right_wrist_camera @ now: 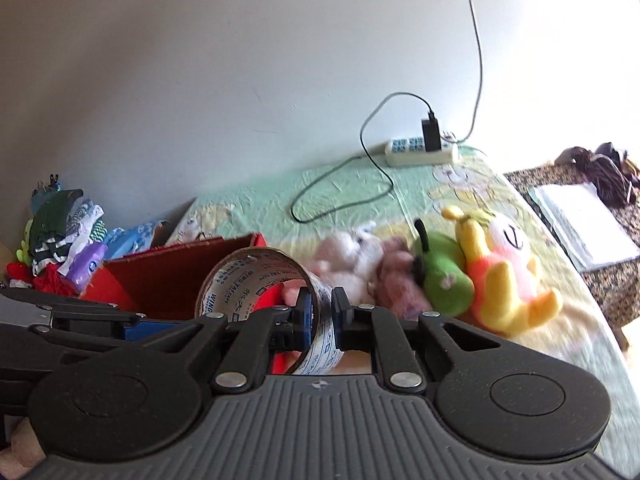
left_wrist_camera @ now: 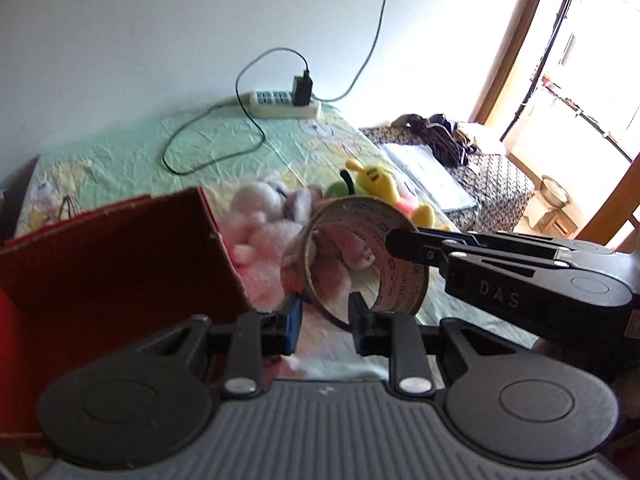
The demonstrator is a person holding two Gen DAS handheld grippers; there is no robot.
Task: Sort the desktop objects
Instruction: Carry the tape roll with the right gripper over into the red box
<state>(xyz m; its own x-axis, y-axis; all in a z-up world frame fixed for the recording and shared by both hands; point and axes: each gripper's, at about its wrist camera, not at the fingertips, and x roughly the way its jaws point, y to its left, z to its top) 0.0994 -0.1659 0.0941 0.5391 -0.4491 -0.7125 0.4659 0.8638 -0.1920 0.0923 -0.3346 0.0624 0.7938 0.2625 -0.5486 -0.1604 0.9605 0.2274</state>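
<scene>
The right gripper [right_wrist_camera: 321,314] is held level, and its fingers are clamped on the wall of the tape roll [right_wrist_camera: 256,300], one inside the ring, one outside. The left gripper [left_wrist_camera: 323,320] is kept spread, its fingers straddling the roll's lower rim without a clear pinch. The roll is carried in the air just beside the red box [right_wrist_camera: 172,280], on edge, clear tape over a printed cardboard core. Beyond the box, plush toys [right_wrist_camera: 460,276] are seen.
</scene>
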